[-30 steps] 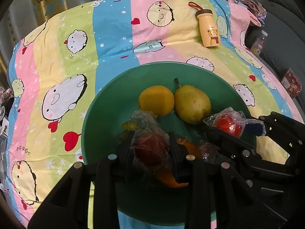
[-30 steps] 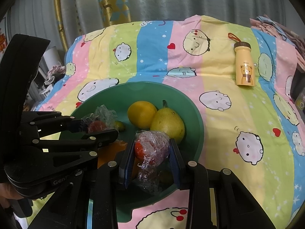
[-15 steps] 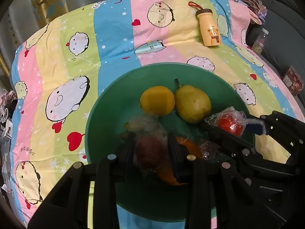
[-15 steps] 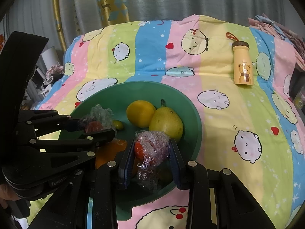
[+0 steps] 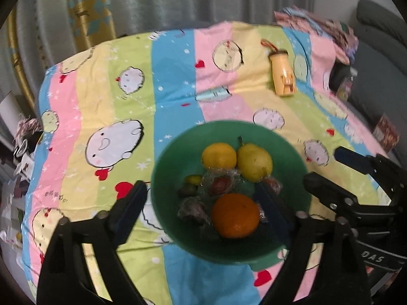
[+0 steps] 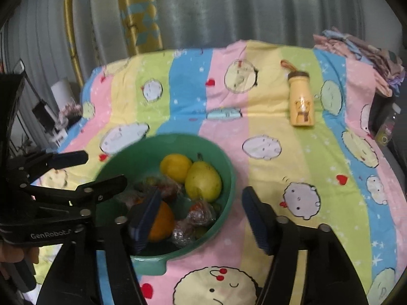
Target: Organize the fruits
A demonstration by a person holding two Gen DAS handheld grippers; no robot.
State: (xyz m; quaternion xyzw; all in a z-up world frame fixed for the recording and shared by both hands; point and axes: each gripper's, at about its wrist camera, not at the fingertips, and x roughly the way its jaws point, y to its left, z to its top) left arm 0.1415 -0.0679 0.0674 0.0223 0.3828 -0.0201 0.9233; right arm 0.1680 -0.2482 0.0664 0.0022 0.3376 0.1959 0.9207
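Fruits lie gathered in a green bowl (image 5: 165,167) that stands on a striped cartoon-print cloth (image 5: 127,81). Contents, as seen from the left wrist view:

1. A yellow citrus fruit (image 5: 218,155) at the far side of the bowl, touching a yellow-green pear (image 5: 254,162) on its right.
2. An orange (image 5: 235,215) at the near side.
3. Several fruits in clear plastic wrap between these: a dark red one (image 5: 220,184) near the centre, a red one (image 5: 273,184) just below the pear, and a dark one (image 5: 192,207) left of the orange.
4. A small yellow-green fruit (image 5: 193,180) at the left inner wall; its kind cannot be told.

Left gripper (image 5: 203,203): fingers spread wide, one pad over the cloth left of the bowl, the other over the bowl's right part. The jaws have just been opening. No pad presses on anything; the wrapped fruits lie in the bowl below the gap.

Right gripper (image 6: 201,216): fingers spread, the left pad (image 6: 145,218) in front of the orange, the right pad over the cloth just outside the bowl's rim. The jaws have just been opening, and nothing is clamped between them.

A yellow bottle (image 5: 282,76) with a bear print and a brown cap lies on its side on the cloth, well apart from the bowl. Grey curtains (image 6: 229,7) hang behind. Both views are slightly blurred
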